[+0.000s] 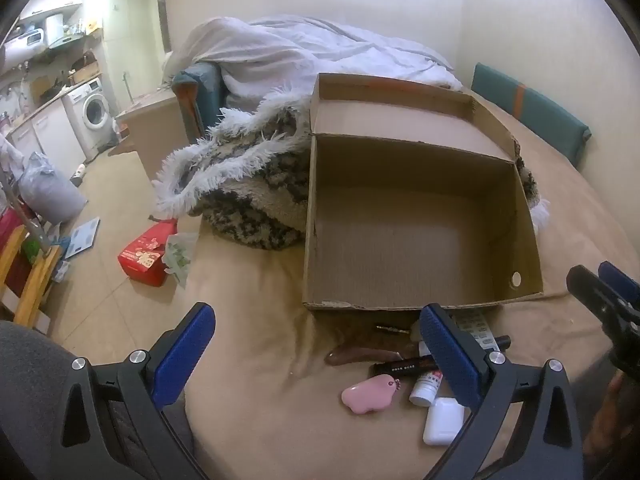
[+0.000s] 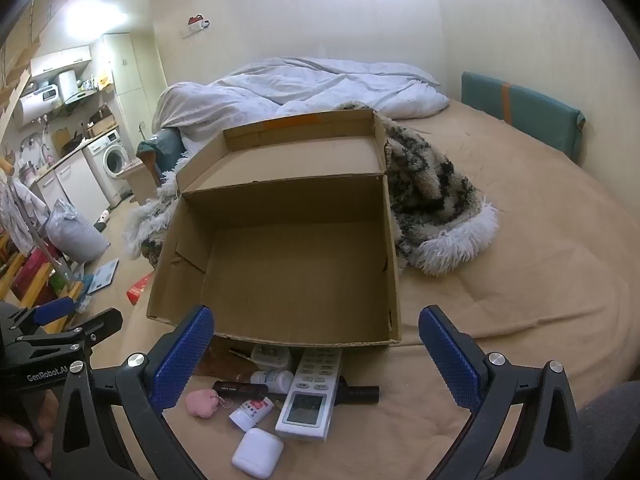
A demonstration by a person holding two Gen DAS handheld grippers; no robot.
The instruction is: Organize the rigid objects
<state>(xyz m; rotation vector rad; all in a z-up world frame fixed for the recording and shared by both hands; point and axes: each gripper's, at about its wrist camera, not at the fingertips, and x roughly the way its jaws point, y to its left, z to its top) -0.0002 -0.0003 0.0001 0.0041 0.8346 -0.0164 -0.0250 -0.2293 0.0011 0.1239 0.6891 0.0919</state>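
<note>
Both tongs [image 1: 316, 344] [image 2: 316, 344] gape wide, holding nothing.

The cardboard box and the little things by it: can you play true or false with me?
1. The cardboard box has nothing inside. True.
2. The white remote lies inside the box. False: it lies on the bed in front of it.
3. Both grippers, left gripper and right gripper, are open. True.
4. The pink charm is held by a gripper. False: it lies loose on the bed.
</note>
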